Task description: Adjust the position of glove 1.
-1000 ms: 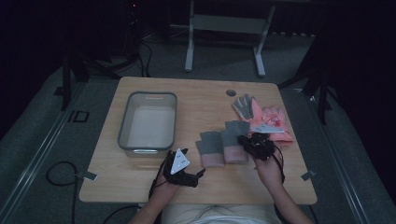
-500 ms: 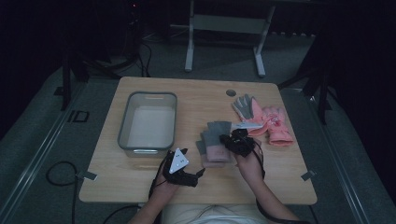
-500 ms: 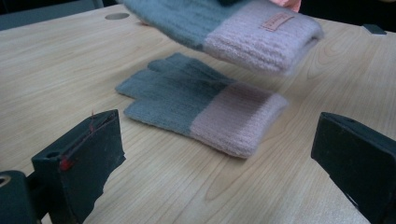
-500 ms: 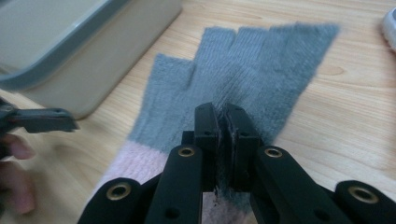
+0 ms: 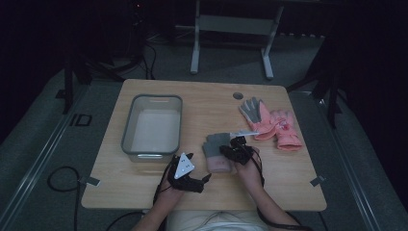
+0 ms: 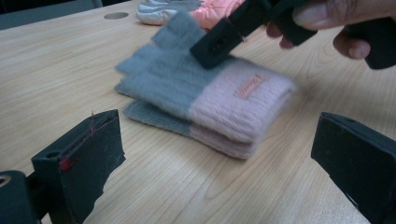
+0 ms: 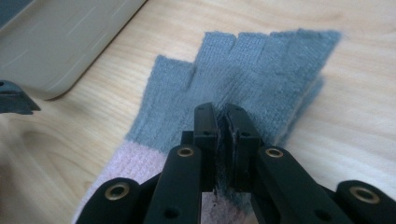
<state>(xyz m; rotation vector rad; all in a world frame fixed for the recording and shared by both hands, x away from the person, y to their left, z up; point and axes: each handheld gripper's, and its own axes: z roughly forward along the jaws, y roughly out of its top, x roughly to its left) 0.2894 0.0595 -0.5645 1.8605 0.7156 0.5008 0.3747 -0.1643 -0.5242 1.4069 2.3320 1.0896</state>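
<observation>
Right gripper over the grey-and-pink gloves, mid-surface

Wooden surface (image 5: 144,192) carries a clear bin (image 5: 153,126) at left, pink gloves (image 5: 274,126) at right, stacked grey-and-pink gloves (image 5: 215,150) between. Right gripper (image 5: 236,148) sits above the stack, fingers clenched together with nothing between them. Left gripper (image 5: 188,174) just beside the stack, fingers released.

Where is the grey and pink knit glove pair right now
In the high view the grey and pink glove pair lies near the table's front middle, right of the bin, under the right gripper.
</observation>
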